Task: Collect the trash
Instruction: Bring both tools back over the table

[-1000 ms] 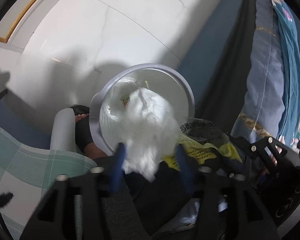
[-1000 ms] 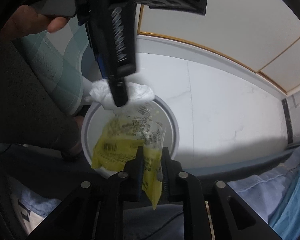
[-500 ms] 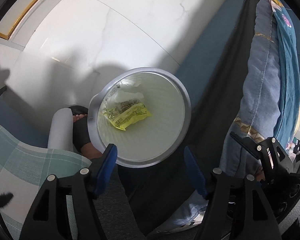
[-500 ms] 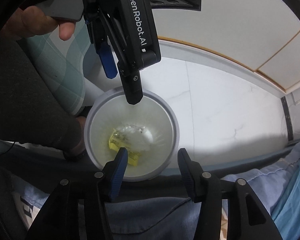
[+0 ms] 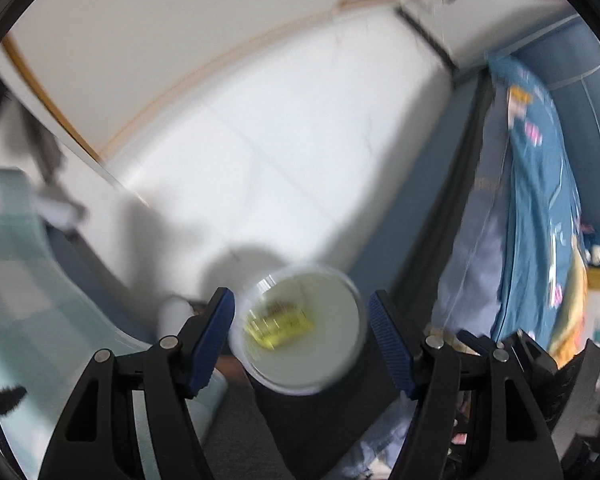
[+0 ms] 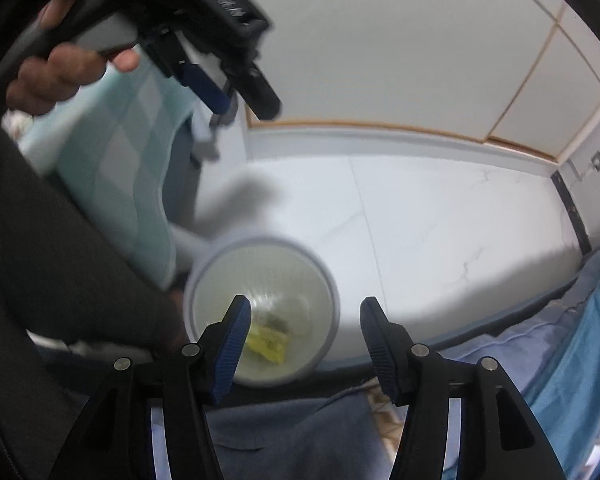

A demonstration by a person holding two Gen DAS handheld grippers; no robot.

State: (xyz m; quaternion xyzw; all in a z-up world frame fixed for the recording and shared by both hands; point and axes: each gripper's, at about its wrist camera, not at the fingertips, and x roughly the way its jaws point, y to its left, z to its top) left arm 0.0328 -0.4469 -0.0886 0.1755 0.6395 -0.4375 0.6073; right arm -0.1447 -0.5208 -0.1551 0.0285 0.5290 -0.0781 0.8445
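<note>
While I am holding both tongs above the floor, a round white bin [image 5: 300, 328] is standing on the pale tiles [image 5: 280, 152] below them. My left tongs [image 5: 300, 332] are standing open with nothing between the blue pads [image 5: 216, 336]; the bin is only showing through the gap, far beneath. My right tongs [image 6: 305, 344] are opening at this moment, and nothing is lying between their pads [image 6: 232, 348] either. A yellow wrapper [image 5: 278, 326] is lying at the bottom of the bin, and in the right view something pale is sitting beside it, too blurred for me to identify. My left hand [image 6: 64, 72] is showing in the right view, gripping the grey handle of the left tongs at the upper left. A checked teal cloth [image 6: 112, 168] is hanging to the left of the bin, and blue bedding [image 5: 540, 208] is lying along the right side. A dark sleeve [image 6: 40, 260] is filling the lower left of the right view. Both pictures are blurred, the left one more heavily.
</note>
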